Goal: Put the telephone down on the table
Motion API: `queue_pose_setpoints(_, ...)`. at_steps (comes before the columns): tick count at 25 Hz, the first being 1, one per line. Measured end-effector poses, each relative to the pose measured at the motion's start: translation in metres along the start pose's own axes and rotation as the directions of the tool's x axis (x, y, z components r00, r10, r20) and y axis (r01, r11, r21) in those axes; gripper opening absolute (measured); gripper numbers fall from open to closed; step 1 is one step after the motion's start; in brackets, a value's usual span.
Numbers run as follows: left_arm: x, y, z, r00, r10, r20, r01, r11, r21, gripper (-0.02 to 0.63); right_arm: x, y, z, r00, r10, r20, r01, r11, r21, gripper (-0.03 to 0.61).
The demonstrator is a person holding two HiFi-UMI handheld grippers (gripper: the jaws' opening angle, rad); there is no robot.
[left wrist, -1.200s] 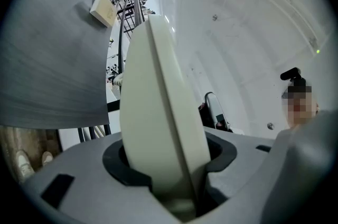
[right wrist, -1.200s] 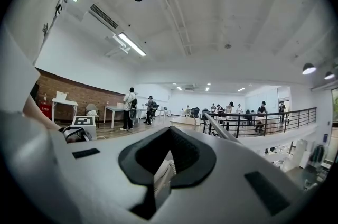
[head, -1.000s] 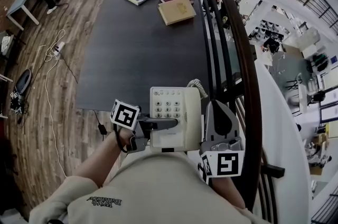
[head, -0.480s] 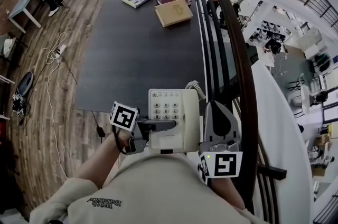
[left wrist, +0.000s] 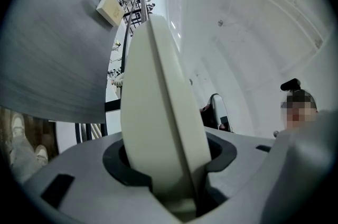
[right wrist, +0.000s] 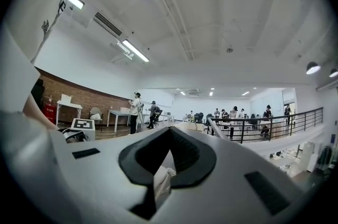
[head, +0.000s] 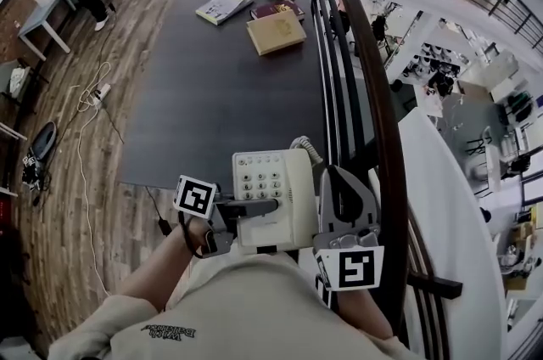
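Telephone (head: pixel 271 180) at table's (head: pixel 221 95) near edge
My left fingers (head: pixel 254 205) clamp it; contact with the table is hidden. My right fingers (head: pixel 344 199) nearly meet round a cream corded bit (right wrist: pixel 161 183), grip unclear.

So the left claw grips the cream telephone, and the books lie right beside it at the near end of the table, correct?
Not quite. The left claw does grip the cream telephone, but the books lie at the far end of the dark table, well apart from the telephone, not beside it at the near end. The head view shows this.
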State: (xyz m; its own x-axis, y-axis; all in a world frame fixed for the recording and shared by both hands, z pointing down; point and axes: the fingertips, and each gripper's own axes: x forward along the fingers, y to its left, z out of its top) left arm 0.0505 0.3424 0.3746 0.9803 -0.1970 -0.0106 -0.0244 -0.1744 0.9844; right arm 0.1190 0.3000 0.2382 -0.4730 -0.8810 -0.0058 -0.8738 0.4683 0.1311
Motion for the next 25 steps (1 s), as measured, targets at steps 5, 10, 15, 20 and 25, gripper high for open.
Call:
queue_pose_setpoints(5, -0.003, 0.004, 0.017, 0.999, 0.028, 0.018, -0.029, 0.999, 0.028, 0.236, 0.013, -0.006, 0.016, 1.000, 0.012, 0.024, -0.013, 0.999, 0.032, 0.000)
queue_pose_setpoints(10, -0.004, 0.004, 0.047, 0.999, -0.004, 0.032, 0.003, 0.999, 0.036, 0.236, 0.036, -0.006, 0.026, 0.999, 0.023, 0.041, -0.023, 1.000, 0.000, 0.000)
queue_pose_setpoints(15, -0.009, 0.010, 0.078, 1.000, -0.004, 0.025, 0.002, 0.998, 0.058, 0.236, 0.067, -0.006, 0.018, 1.000, 0.026, 0.017, -0.026, 1.000, -0.017, 0.000)
queue_pose_setpoints(20, -0.016, 0.016, 0.117, 0.999, -0.012, 0.044, 0.011, 0.999, 0.030, 0.236, 0.104, -0.008, 0.009, 1.000, 0.017, -0.014, -0.017, 1.000, -0.012, 0.000)
queue_pose_setpoints(25, -0.028, 0.027, 0.154, 1.000, -0.010, 0.023, 0.010, 0.999, 0.031, 0.236, 0.143, -0.008, 0.003, 0.999, -0.004, -0.036, 0.003, 1.000, -0.019, 0.000)
